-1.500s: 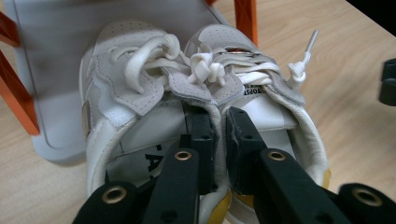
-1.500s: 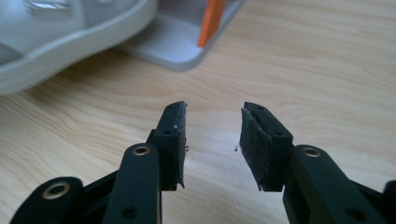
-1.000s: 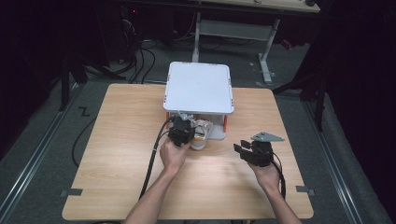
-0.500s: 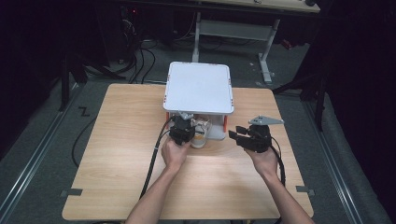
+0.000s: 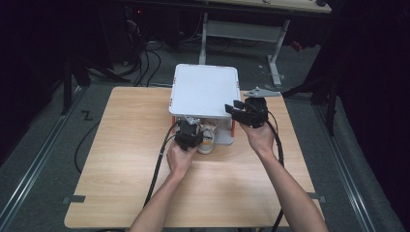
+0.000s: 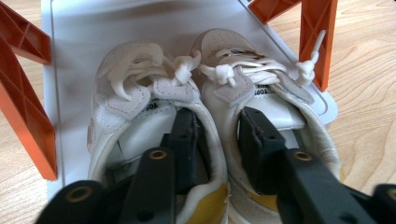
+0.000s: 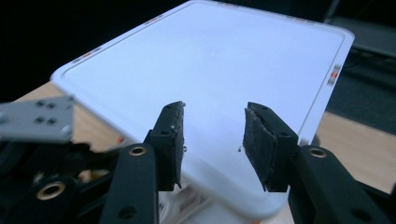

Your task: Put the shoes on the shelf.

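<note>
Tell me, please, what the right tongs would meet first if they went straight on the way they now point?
Probably the white top shelf: the right tongs stand open just above its near edge, aimed across it. Depth is unclear, so they might skim over it.

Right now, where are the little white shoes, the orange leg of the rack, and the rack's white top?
white shoes (image 6: 159, 88), left gripper view, on the left shoe's laces.
orange leg (image 6: 23, 112), left gripper view, on its slanted brace.
white top (image 5: 205, 92), high view, mid-surface.

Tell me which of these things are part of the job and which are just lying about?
In the job:
pair of white shoes
white shelf rack
left tool, one jaw inside each shoe
right tool, empty above the rack

Lying about:
cables on the floor
desk frame behind
</note>
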`<state>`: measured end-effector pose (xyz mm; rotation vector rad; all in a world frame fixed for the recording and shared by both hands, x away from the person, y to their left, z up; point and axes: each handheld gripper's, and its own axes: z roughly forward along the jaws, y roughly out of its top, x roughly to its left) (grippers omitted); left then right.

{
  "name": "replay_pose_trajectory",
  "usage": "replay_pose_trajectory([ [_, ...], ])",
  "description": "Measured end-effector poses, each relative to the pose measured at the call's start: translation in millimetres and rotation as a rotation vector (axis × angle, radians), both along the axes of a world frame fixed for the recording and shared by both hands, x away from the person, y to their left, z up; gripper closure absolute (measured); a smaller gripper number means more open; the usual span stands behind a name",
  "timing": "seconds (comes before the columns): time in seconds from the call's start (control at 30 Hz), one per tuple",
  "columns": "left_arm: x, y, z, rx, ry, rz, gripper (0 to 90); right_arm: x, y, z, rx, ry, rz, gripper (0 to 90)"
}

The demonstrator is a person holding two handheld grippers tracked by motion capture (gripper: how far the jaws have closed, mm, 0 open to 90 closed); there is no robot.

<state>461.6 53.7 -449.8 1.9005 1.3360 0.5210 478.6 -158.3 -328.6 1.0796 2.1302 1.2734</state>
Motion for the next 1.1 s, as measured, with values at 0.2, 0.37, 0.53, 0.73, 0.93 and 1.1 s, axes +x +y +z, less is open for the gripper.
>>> replay_pose_trajectory([
  [0.2,-0.3,1.8,2.3,-0.053,0.012,-0.013,49.5,17.3,14.5,-8.0,-0.06,0.021,-0.038,56.3],
  [0.37,-3.1,2.7,5.9,-0.055,0.016,-0.009,39.6,24.4,20.1,-15.7,-0.085,0.052,-0.049,54.1],
  [0.53,-12.9,2.6,16.0,-0.055,-0.011,-0.028,32.4,25.4,21.8,-18.4,-0.095,0.029,-0.042,50.5],
  [0.73,-30.3,8.4,26.3,-0.046,-0.036,-0.014,22.8,25.8,21.2,-19.5,-0.092,0.021,-0.038,49.8],
  [0.93,-58.4,15.4,23.9,-0.035,0.0,-0.013,15.6,25.7,21.7,-19.5,-0.095,0.02,-0.041,49.2],
  [1.1,-70.4,8.0,8.5,0.031,0.038,0.02,14.8,25.9,21.6,-19.6,-0.093,0.021,-0.042,48.9],
])
